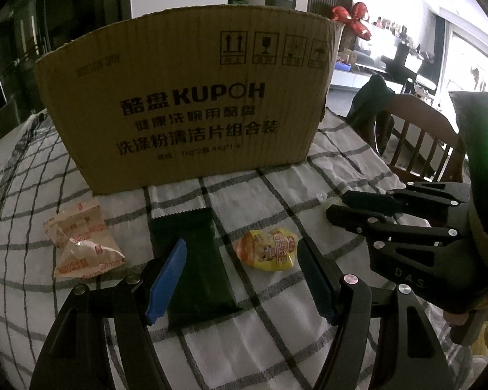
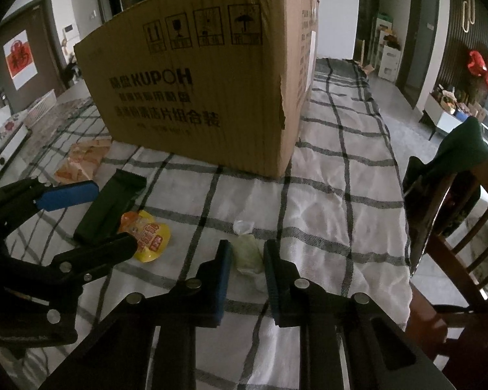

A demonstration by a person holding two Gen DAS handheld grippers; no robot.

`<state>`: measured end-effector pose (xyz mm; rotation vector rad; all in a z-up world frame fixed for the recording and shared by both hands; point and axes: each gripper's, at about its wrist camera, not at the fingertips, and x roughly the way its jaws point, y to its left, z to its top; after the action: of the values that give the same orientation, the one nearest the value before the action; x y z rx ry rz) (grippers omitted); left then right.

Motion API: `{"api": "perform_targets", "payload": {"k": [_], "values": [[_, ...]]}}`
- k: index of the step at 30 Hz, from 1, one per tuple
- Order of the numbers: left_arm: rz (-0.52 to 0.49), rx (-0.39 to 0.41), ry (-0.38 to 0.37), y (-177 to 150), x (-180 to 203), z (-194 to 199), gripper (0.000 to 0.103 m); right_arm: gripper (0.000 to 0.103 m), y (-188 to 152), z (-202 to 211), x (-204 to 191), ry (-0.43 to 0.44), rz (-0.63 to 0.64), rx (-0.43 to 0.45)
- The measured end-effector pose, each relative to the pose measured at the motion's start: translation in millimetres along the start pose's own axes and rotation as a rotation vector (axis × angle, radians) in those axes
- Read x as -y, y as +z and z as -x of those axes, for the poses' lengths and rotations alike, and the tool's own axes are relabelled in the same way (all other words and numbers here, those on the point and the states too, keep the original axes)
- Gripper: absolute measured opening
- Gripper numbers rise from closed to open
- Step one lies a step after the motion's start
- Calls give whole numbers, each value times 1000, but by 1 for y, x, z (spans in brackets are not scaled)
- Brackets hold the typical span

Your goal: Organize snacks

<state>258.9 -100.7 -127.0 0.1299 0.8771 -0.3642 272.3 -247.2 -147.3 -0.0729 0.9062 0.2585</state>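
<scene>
Two grippers work over the checked cloth: my right gripper has its jaws narrowed onto a small pale, soft-wrapped snack near the cloth's right edge, while my left gripper stands wide, straddling a flat dark green packet with a glossy yellow pouch just inside its right finger. I judge the pick step in hand; next, lifting the crinkly sweet over the tall corrugated cardboard box rim behind.

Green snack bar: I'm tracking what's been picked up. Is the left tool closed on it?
No, the left tool stands open astride the green snack bar.
</scene>
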Motion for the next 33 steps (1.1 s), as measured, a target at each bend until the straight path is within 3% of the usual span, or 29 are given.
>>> {"api": "perform_targets", "payload": {"k": [15, 27, 30, 33], "values": [[14, -16, -67, -1, 1, -6, 69, 22, -9, 35, -12, -41, -56, 61], [-5, -19, -38, 2, 9, -19, 63, 22, -16, 31, 0, -35, -147, 77], [-5, -23, -49, 0, 12, -19, 58, 22, -16, 30, 2, -23, -162, 82], [-7, -42, -60, -2, 14, -23, 46, 22, -17, 31, 3, -8, -175, 87]]}}
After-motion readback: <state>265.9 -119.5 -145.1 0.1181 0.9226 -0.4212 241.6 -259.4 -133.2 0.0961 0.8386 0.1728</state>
